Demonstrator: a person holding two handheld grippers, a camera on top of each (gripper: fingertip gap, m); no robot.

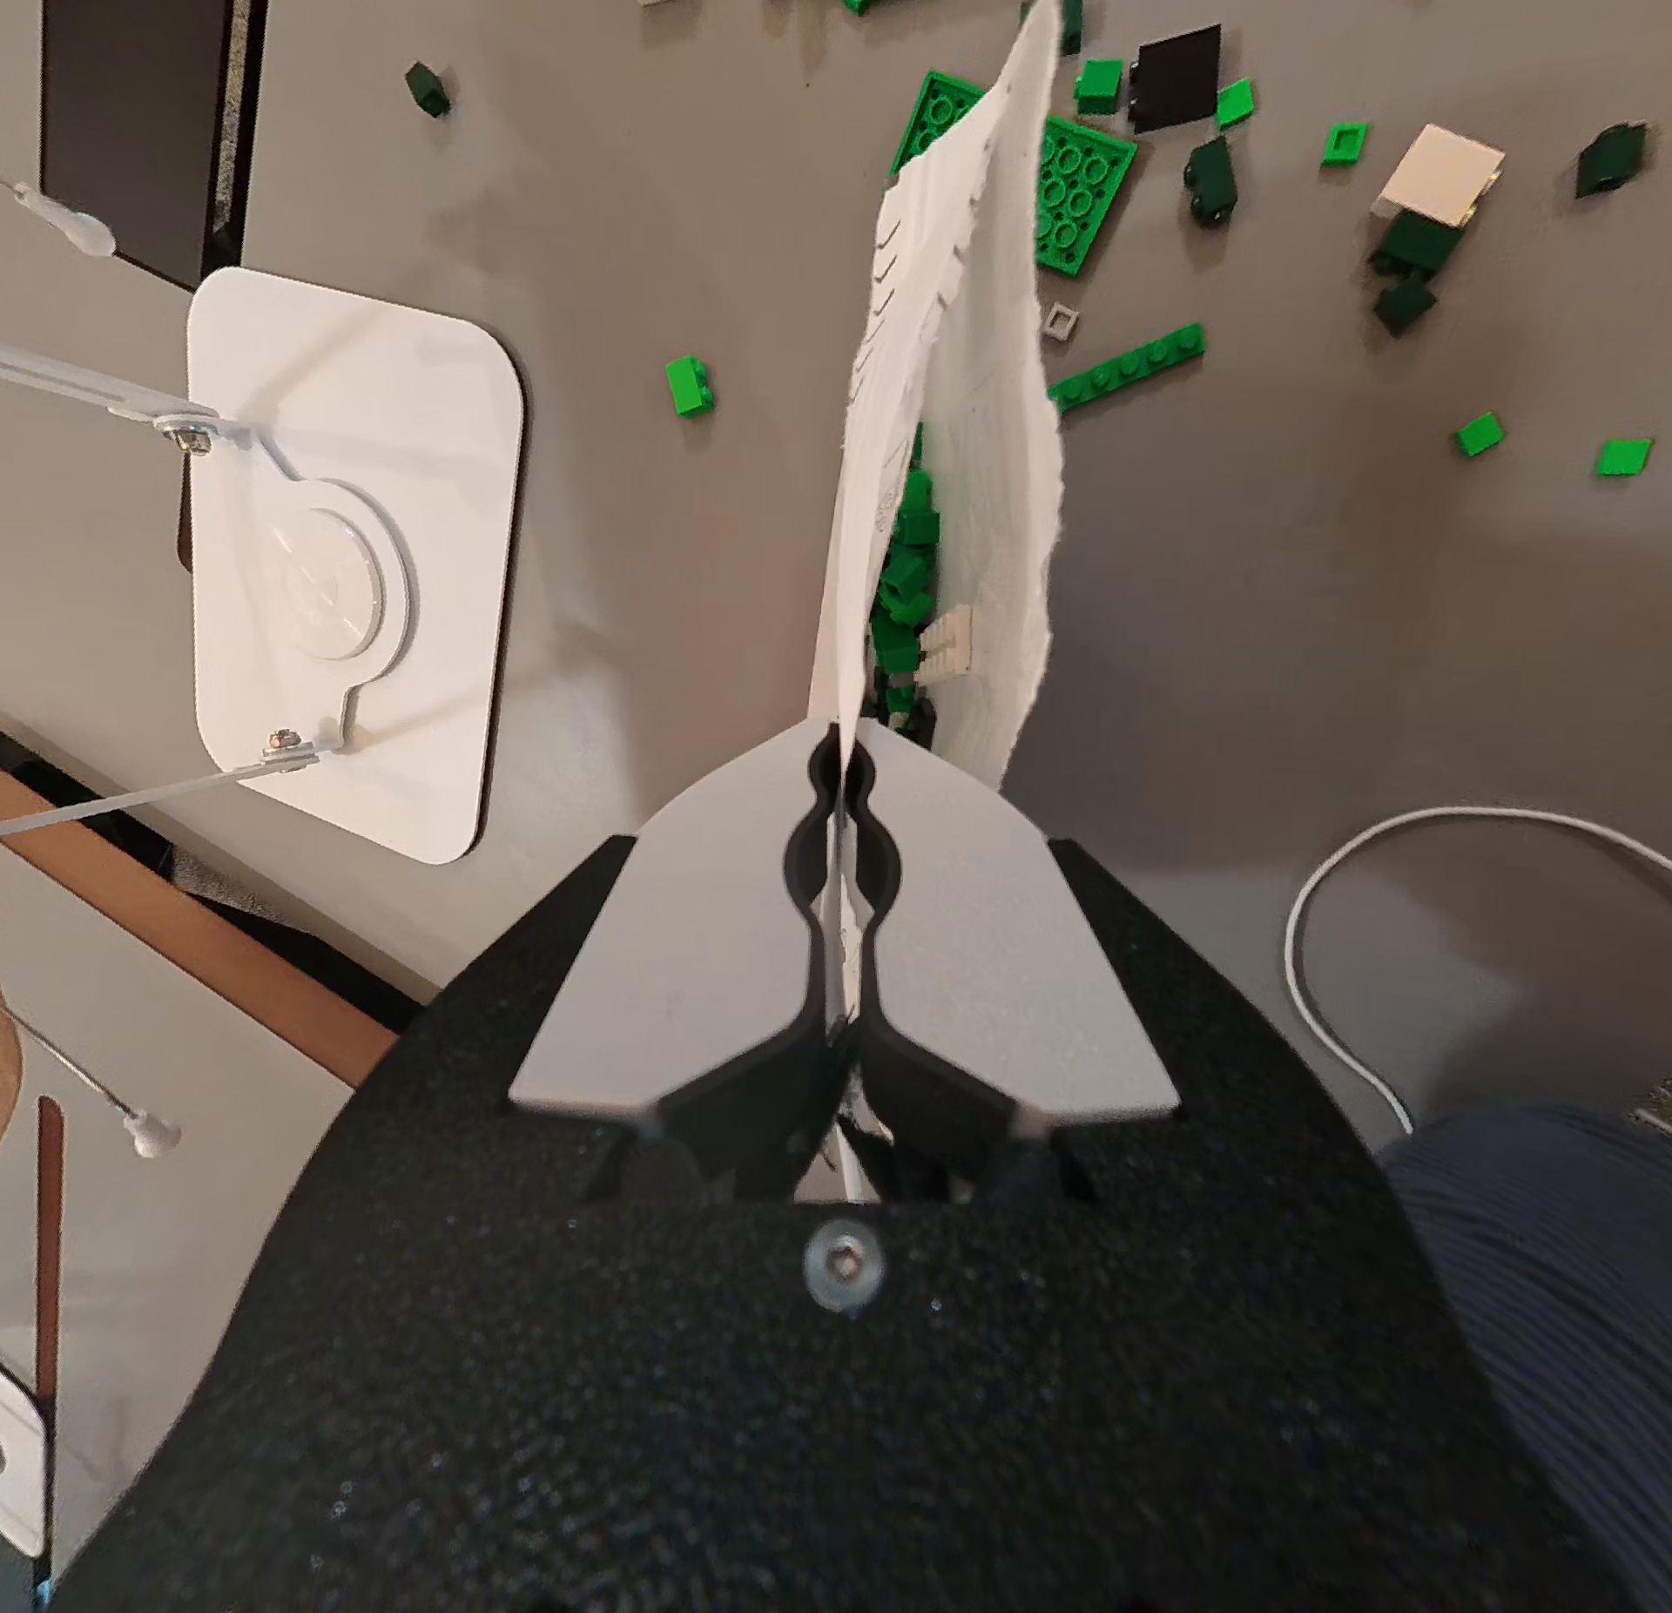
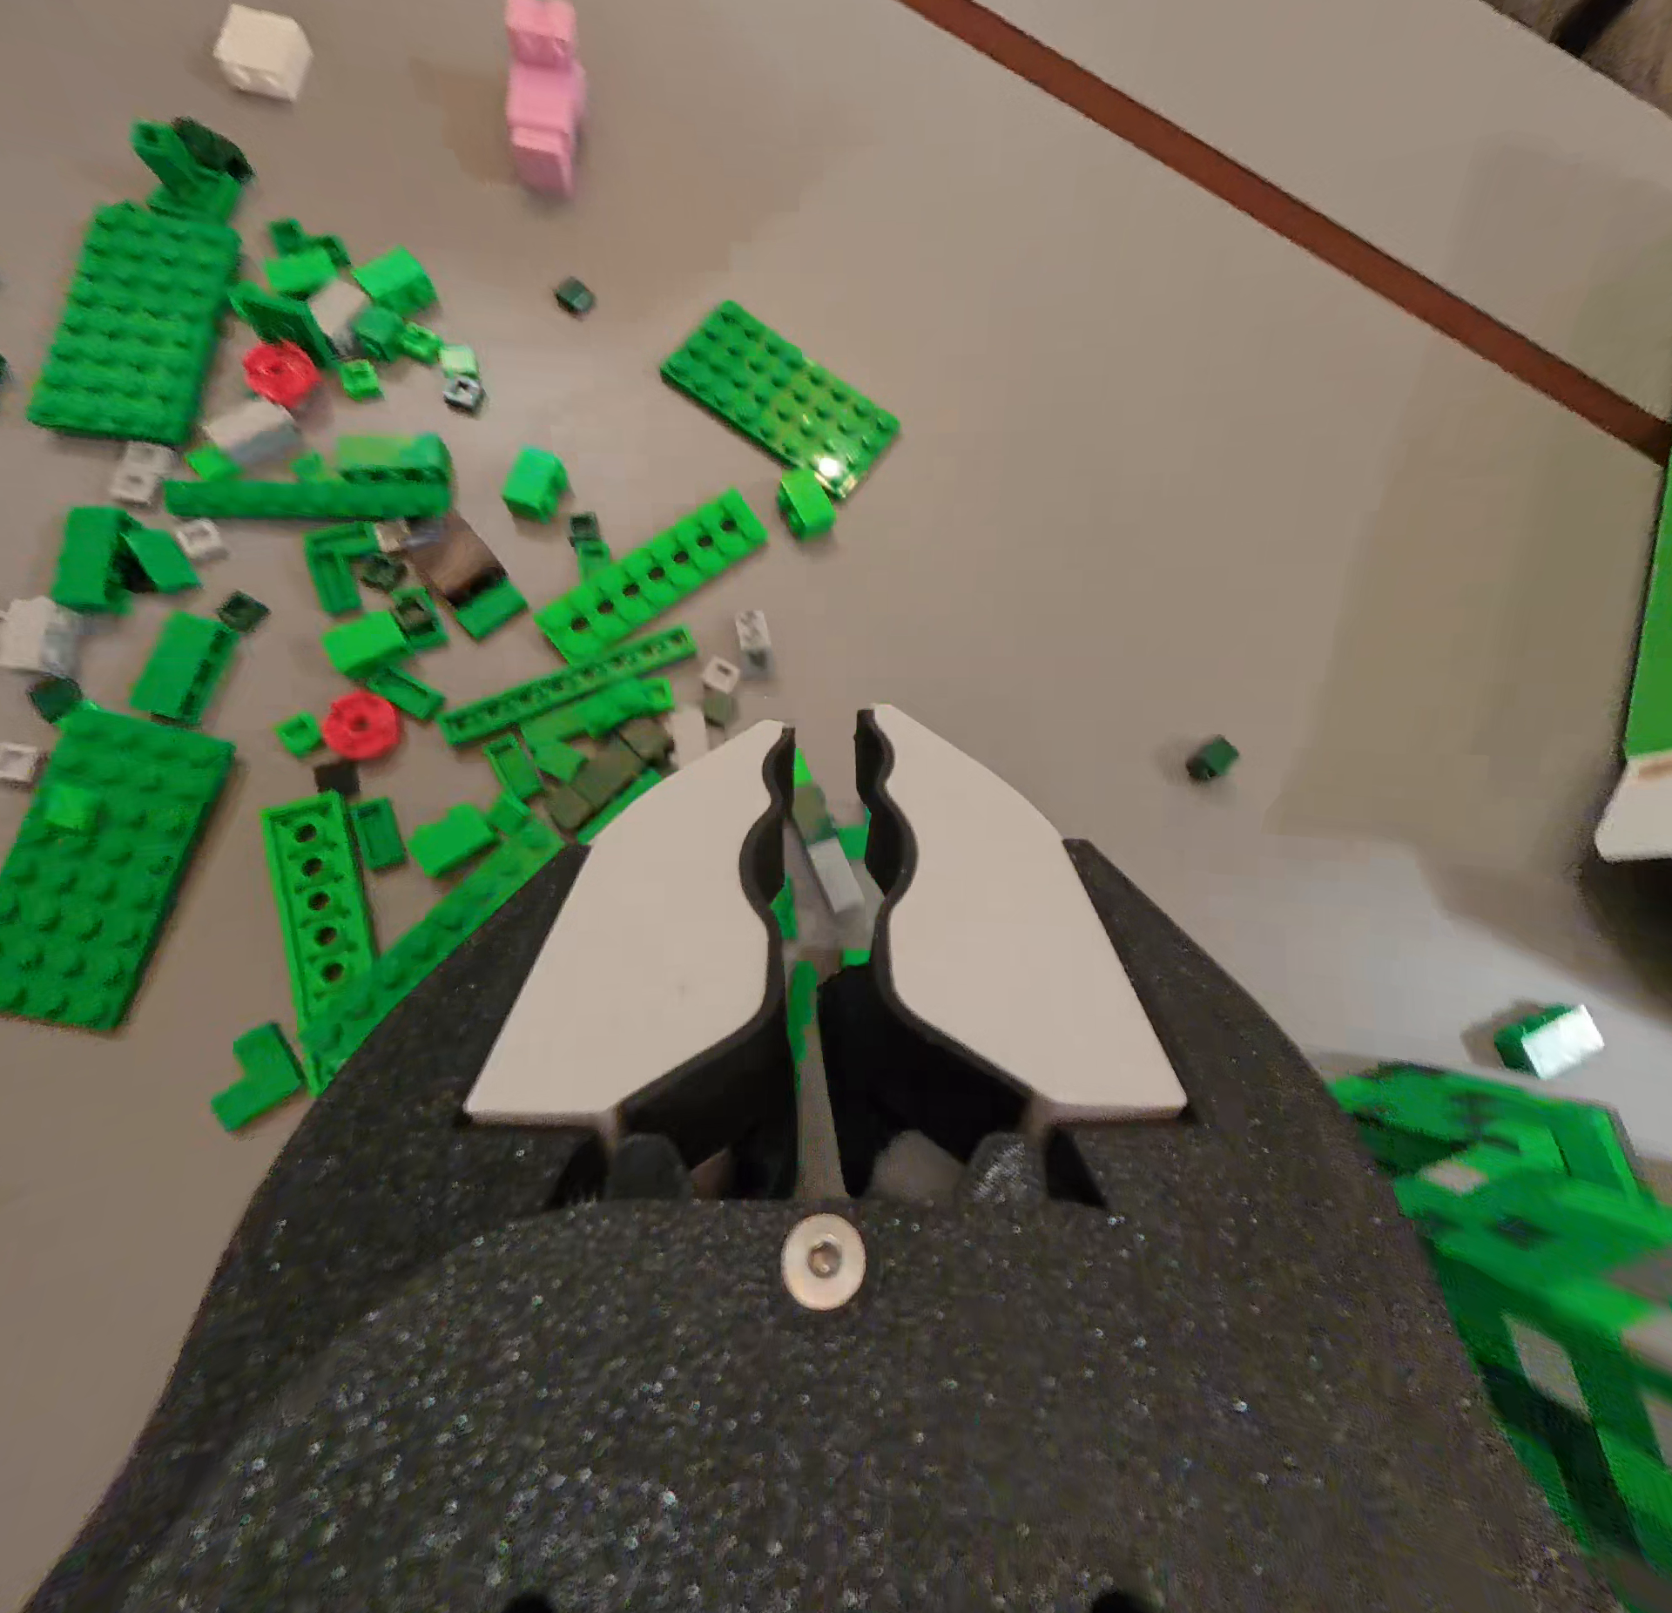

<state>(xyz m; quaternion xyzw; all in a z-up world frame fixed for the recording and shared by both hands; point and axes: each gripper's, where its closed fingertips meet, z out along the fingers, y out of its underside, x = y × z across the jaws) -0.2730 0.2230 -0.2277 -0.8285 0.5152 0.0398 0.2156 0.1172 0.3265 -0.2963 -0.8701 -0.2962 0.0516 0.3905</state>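
My left gripper (image 1: 841, 742) is shut on the edge of a torn white paper bag (image 1: 941, 375) and holds it up above the grey table (image 1: 688, 212). The bag hangs open, with several green bricks (image 1: 905, 574) and a cream piece (image 1: 948, 642) inside. My right gripper (image 2: 823, 728) is open with a narrow gap, empty, just above a scatter of green bricks. A small grey and green piece (image 2: 831, 859) shows through the gap, lying below the fingers.
Green plates (image 2: 783, 398) (image 2: 136, 321), red round pieces (image 2: 362, 723), a pink figure (image 2: 543, 95) and a white brick (image 2: 262, 49) lie about. A blurred green build (image 2: 1538, 1253) is at lower right. A white stand base (image 1: 353, 556) and white cable (image 1: 1339, 936) lie near the left gripper. One gripper's finger ends stand about 40 cm off the other's. The pink figure (image 2: 543, 95) lies some 20 cm from my right tips, 30 cm from my left tips.
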